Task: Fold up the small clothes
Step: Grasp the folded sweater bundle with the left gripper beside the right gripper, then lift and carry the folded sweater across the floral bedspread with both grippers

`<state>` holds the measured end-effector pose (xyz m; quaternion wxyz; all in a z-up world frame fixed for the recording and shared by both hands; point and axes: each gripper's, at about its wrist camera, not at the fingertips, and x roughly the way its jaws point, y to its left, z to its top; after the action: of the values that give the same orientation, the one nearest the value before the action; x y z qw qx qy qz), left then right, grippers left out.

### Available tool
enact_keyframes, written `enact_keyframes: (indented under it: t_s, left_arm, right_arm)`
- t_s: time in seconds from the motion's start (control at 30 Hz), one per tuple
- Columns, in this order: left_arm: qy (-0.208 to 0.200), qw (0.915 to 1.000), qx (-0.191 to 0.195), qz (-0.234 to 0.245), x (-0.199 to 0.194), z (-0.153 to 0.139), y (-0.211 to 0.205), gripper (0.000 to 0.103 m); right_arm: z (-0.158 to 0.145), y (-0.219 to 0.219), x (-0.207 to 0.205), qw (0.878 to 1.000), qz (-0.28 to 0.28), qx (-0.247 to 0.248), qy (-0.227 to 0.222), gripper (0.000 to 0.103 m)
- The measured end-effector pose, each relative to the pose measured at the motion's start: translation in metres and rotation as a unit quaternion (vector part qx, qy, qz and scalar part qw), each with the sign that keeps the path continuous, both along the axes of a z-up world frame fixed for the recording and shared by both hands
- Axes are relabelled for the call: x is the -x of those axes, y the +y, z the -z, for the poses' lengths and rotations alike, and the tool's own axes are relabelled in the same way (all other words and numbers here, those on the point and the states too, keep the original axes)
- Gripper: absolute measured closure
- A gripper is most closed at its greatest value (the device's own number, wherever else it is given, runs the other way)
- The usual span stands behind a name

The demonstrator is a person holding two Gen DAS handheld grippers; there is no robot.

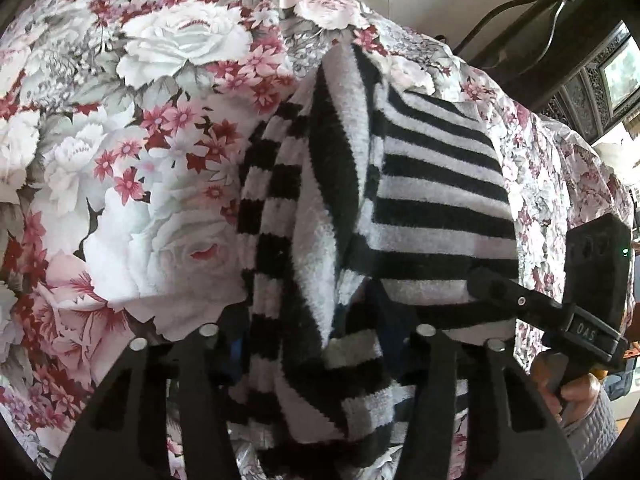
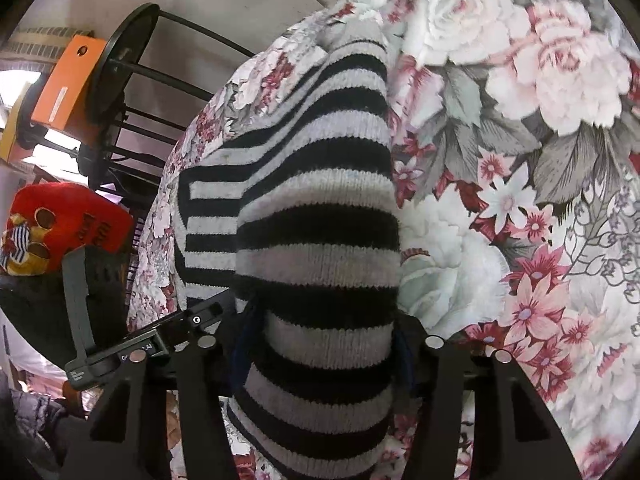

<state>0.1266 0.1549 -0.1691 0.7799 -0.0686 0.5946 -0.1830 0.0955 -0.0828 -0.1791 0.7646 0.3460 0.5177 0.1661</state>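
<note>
A black-and-white striped knit garment (image 1: 432, 184) lies on a floral bedsheet (image 1: 120, 160). My left gripper (image 1: 320, 344) is shut on a bunched edge of it, and the cloth drapes over and between the fingers. The right gripper (image 1: 496, 292) shows at the right, pinching the garment's near edge. In the right wrist view the striped garment (image 2: 316, 216) runs up from my right gripper (image 2: 320, 344), which is shut on a folded part of it. The left gripper (image 2: 200, 318) shows at the left, on the garment's edge.
The floral sheet (image 2: 520, 160) covers the whole work surface. A black metal stand (image 2: 120, 80), an orange box (image 2: 68, 84) and a red soft toy (image 2: 60, 228) are off the sheet's left side. A dark cabinet (image 1: 592, 80) stands beyond the sheet.
</note>
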Motion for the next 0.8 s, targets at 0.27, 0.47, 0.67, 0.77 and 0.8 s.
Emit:
enact_keyframes:
  t_s: [0.27,0.47,0.67,0.77,0.8]
  left_arm:
    - [-0.016,0.9996,-0.023,0.009,0.012,-0.020,-0.010,0.066]
    - [0.003,0.9991,-0.042,-0.002,0.015,-0.008,-0.017,0.050]
    - [0.042,0.9965,-0.030,-0.065,0.006,0.014,-0.006,0.027]
    - [0.017,0.9986,-0.039,-0.031,0.010,0.000,-0.024,0.055]
    - [0.001,0.9982,-0.057,-0.018,0.013,-0.006,-0.032,0.062]
  right_arm:
    - [-0.018,-0.003,0.009,1.000,-0.003,0.010,-0.004,0.053]
    - [-0.009,-0.009,0.015,1.000,-0.003,0.009,0.021,0.048]
    - [0.004,-0.011,0.014,0.999,0.007,0.002,0.043,0.045]
    - [0.000,-0.011,0.016,0.999,0.013,0.009,0.038,0.049]
    - [-0.003,-0.010,0.017,0.999,0.014,0.012,0.034,0.051]
